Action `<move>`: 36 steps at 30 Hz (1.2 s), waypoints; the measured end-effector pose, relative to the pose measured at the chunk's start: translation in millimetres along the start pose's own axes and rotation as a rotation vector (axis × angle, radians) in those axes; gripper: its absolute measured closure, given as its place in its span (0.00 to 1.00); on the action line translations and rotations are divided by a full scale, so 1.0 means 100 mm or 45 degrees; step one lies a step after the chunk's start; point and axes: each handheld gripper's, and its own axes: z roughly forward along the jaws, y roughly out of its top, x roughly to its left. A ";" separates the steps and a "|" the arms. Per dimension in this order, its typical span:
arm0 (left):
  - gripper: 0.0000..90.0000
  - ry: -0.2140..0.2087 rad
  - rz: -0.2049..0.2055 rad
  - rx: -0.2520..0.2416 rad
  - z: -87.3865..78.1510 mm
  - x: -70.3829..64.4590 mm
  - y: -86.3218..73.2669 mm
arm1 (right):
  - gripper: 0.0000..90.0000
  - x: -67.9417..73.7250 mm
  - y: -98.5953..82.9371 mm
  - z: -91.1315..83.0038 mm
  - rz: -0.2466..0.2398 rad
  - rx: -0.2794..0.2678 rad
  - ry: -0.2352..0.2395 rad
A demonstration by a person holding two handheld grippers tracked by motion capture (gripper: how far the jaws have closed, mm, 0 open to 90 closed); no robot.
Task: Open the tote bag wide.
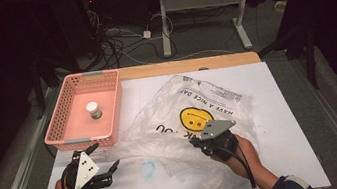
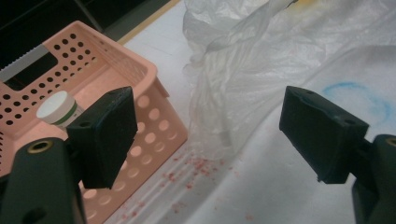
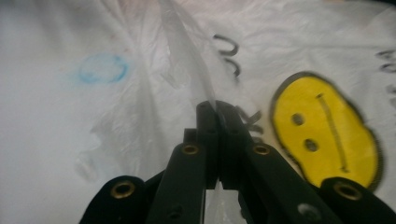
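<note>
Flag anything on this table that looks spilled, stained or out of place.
Red specks are scattered on the white table cover beside the pink basket, like a spill. A smudged blue ring stains the cover near the crumpled plastic bag.

pink basket (image 1: pixel 83 112) blocking left, bare table (image 1: pixel 280 108) right

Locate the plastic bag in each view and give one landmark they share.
High view: bag spreads over the table's middle, right of the basket.
Left gripper view: bag fills the upper right, beyond the open left tongs.
Right gripper view: bag fills the picture, a fold pinched in the right tongs.
Shared landmark: blue ring.
</note>
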 end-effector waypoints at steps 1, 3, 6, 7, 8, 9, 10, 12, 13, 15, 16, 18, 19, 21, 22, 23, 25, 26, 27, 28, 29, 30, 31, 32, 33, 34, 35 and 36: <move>0.21 0.011 -0.001 -0.008 -0.01 0.02 0.02 | 1.00 -0.01 0.03 -0.03 -0.002 -0.020 -0.018; 0.21 0.037 -0.017 -0.025 -0.03 0.09 0.05 | 1.00 -0.02 0.06 -0.05 -0.008 -0.040 -0.055; 0.20 0.093 -0.061 -0.020 -0.04 0.22 0.11 | 1.00 -0.03 0.16 -0.10 -0.038 -0.098 -0.126; 0.20 0.109 -0.071 -0.012 -0.04 0.28 0.12 | 1.00 -0.06 0.21 -0.11 -0.028 -0.134 -0.143; 0.20 0.128 -0.079 -0.008 -0.03 0.33 0.14 | 1.00 -0.06 0.21 -0.11 -0.028 -0.134 -0.143; 0.20 0.149 -0.098 0.002 -0.02 0.40 0.16 | 1.00 -0.08 0.24 -0.10 -0.022 -0.145 -0.144; 0.20 0.162 -0.112 0.009 -0.01 0.45 0.18 | 1.00 -0.12 0.27 -0.09 -0.003 -0.163 -0.155; 0.20 0.195 -0.135 0.028 0.03 0.59 0.25 | 1.00 -0.17 0.31 -0.07 0.039 -0.188 -0.152; 0.20 0.201 -0.139 0.036 0.05 0.64 0.28 | 1.00 -0.20 0.35 -0.07 0.050 -0.218 -0.168; 0.20 0.213 -0.148 0.060 0.12 0.76 0.36 | 1.00 -0.20 0.37 -0.08 0.037 -0.233 -0.182; 0.20 0.217 -0.148 0.071 0.15 0.81 0.39 | 1.00 -0.19 0.39 -0.10 0.025 -0.249 -0.198; 0.20 0.193 -0.166 0.108 0.24 0.92 0.46 | 1.00 -0.17 0.44 -0.15 0.006 -0.285 -0.216; 0.20 0.195 -0.175 0.130 0.30 0.97 0.48 | 1.00 -0.17 0.45 -0.18 0.001 -0.296 -0.219; 0.20 0.197 -0.165 0.179 0.40 1.06 0.52 | 1.00 -0.18 0.51 -0.28 0.000 -0.369 -0.251; 0.20 0.191 -0.183 0.198 0.46 1.12 0.54 | 1.00 -0.18 0.51 -0.28 0.000 -0.369 -0.251; 0.20 0.181 -0.200 0.224 0.51 1.18 0.55 | 1.00 -0.18 0.52 -0.32 -0.005 -0.384 -0.262; 0.20 0.143 -0.257 0.259 0.61 1.30 0.56 | 1.00 -0.17 0.53 -0.39 -0.022 -0.428 -0.300; 0.20 0.129 -0.276 0.288 0.68 1.36 0.56 | 1.00 -0.17 0.53 -0.42 -0.024 -0.446 -0.316; 0.20 0.128 -0.284 0.327 0.75 1.41 0.56 | 1.00 -0.17 0.53 -0.44 -0.027 -0.461 -0.325; 0.20 0.133 -0.288 0.362 0.82 1.45 0.55 | 1.00 -0.17 0.52 -0.46 -0.027 -0.472 -0.320; 0.20 0.122 -0.303 0.391 0.88 1.49 0.53 | 1.00 -0.16 0.52 -0.46 -0.027 -0.469 -0.313; 0.20 0.107 -0.316 0.417 0.95 1.53 0.51 | 1.00 -0.15 0.52 -0.45 -0.031 -0.460 -0.306; 0.20 0.113 -0.321 0.448 1.01 1.56 0.50 | 1.00 -0.14 0.51 -0.45 -0.035 -0.453 -0.299; 0.20 0.107 -0.345 0.484 1.09 1.60 0.48 | 1.00 -0.14 0.51 -0.44 -0.040 -0.452 -0.296; 0.20 0.096 -0.359 0.507 1.14 1.62 0.47 | 1.00 -0.13 0.50 -0.43 -0.044 -0.449 -0.287; 0.20 0.092 -0.372 0.534 1.21 1.65 0.45 | 1.00 -0.12 0.50 -0.42 -0.045 -0.442 -0.279; 0.20 0.106 -0.369 0.555 1.26 1.67 0.44 | 1.00 -0.11 0.49 -0.41 -0.055 -0.434 -0.272; 0.20 0.118 -0.369 0.568 1.29 1.69 0.43 | 1.00 -0.11 0.49 -0.40 -0.060 -0.429 -0.268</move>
